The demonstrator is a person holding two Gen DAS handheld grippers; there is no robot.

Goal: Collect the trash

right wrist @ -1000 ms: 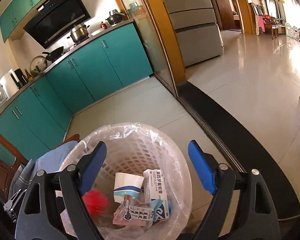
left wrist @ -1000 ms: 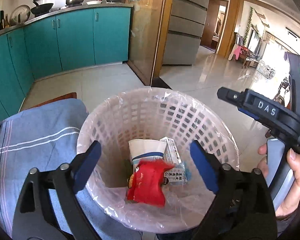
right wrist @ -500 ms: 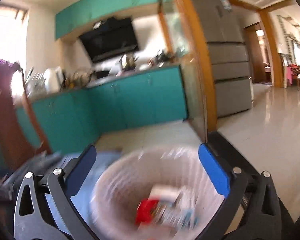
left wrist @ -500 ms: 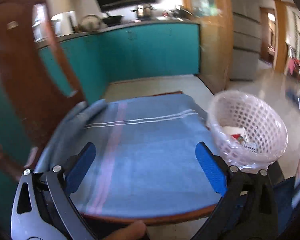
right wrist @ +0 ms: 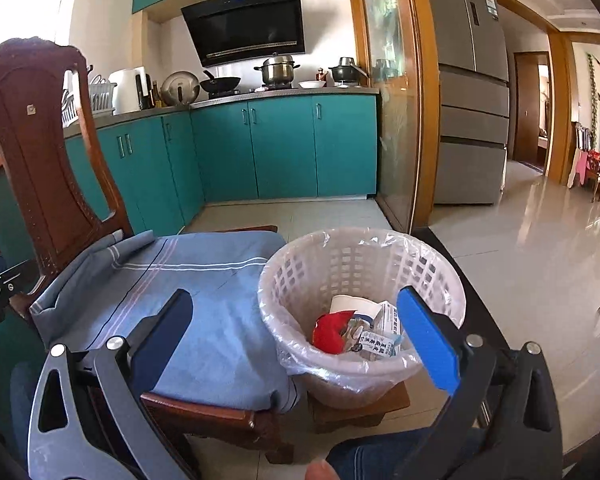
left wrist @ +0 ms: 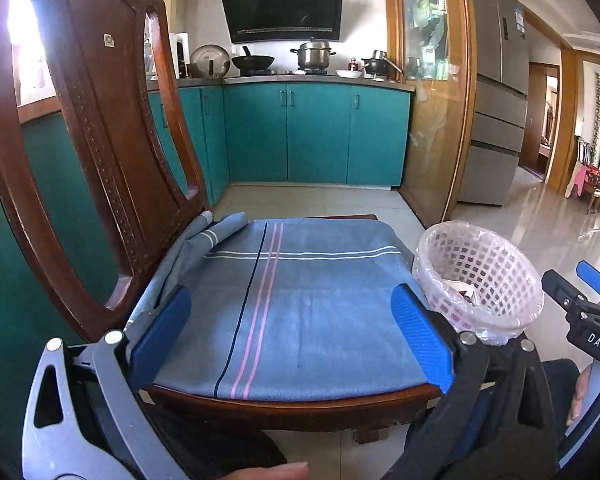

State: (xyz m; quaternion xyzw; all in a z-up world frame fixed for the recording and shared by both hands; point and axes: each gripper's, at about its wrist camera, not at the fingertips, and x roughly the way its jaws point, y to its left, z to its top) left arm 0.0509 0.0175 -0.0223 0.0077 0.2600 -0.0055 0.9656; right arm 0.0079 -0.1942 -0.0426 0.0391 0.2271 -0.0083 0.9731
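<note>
A teal-cabinet kitchen with a black range hood fills the upper part of both views, and pale floor tiles run off to the right toward a hallway. In the foreground stands a wooden chair (left wrist: 84,152) whose seat is covered by a grey-blue cloth (left wrist: 296,300); nothing lies on the cloth that either view shows. Just beside the seat, at the right of the left view and in the centre of the right view, a white basket (right wrist: 440,276) lined with a clear bag sits on a low wooden stool (right wrist: 360,408). The trash is inside it: a red wrapper (right wrist: 330,332), a paper cup (right wrist: 352,304) and a small box (right wrist: 382,340), bunched at the bottom. The left gripper (left wrist: 292,336) hangs over the lower middle of the seat with its jaws spread wide and nothing between them; the right gripper (right wrist: 296,336) hangs in front of the basket's near rim, jaws likewise spread and holding nothing. Judging by the bare seat and the full basket, collecting looks nearly or fully done, so the step in hand seems to be a check for leftovers. To do it well, sweep both cameras slowly over the cloth folds at the chair back and the floor around the stool, keep the jaws apart for a quick pinch, and avoid nudging the basket, which looks light and easy to tip off the stool.
</note>
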